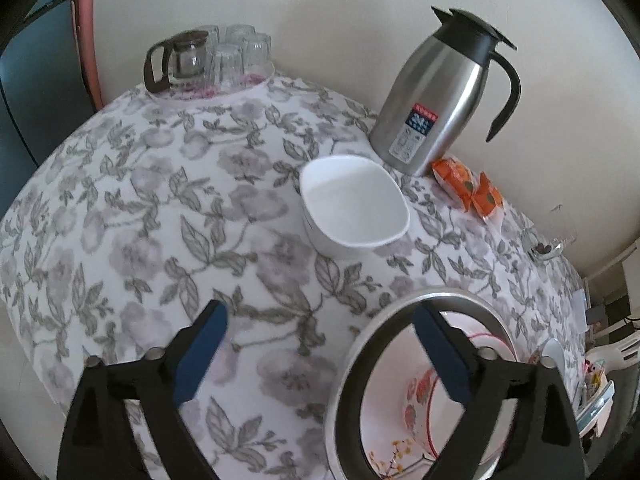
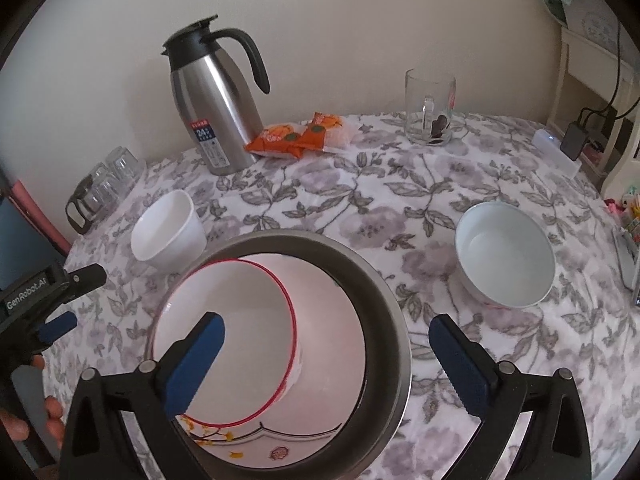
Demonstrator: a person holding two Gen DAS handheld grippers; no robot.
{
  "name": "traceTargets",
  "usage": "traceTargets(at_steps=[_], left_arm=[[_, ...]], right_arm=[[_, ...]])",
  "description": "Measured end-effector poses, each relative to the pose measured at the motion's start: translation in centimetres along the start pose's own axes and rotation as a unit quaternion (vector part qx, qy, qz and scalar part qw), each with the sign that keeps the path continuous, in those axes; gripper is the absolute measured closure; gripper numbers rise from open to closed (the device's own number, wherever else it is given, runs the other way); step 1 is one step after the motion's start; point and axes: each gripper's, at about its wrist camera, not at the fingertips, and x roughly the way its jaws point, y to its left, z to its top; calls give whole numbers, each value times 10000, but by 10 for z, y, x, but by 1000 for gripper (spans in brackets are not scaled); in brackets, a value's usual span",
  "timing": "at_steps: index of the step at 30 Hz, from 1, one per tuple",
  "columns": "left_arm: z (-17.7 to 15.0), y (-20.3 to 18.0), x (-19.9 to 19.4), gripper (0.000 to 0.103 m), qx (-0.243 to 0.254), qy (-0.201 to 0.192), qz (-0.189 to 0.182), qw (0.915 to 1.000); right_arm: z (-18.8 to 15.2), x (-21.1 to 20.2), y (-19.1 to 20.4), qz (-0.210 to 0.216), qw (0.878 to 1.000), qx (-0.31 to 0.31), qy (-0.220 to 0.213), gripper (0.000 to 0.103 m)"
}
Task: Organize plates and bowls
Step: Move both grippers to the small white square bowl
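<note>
Both jaws stand wide and grip nothing; the left gripper hangs over the tablecloth with one finger above the steel bowl, the right gripper straddling that bowl's rim; inside it a red-rimmed bowl sits nested, mouth up. The square white bowl stands upright toward the table's far edge by the thermos, nearer the left hand; the round white bowl sits toward the right edge, nearer the right hand; round forms, no long axis to align.
</note>
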Motion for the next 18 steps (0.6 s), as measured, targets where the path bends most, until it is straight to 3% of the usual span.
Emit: traceTargets(at_steps=[7, 18], left_arm=[[13, 11, -19, 4, -29, -695, 8, 9976], [29, 27, -42, 4, -309, -1531, -39, 9877]], right_arm=[[2, -20, 9, -8, 9992, -124, -393, 0], [9, -33, 14, -47, 9983, -204, -535, 0]])
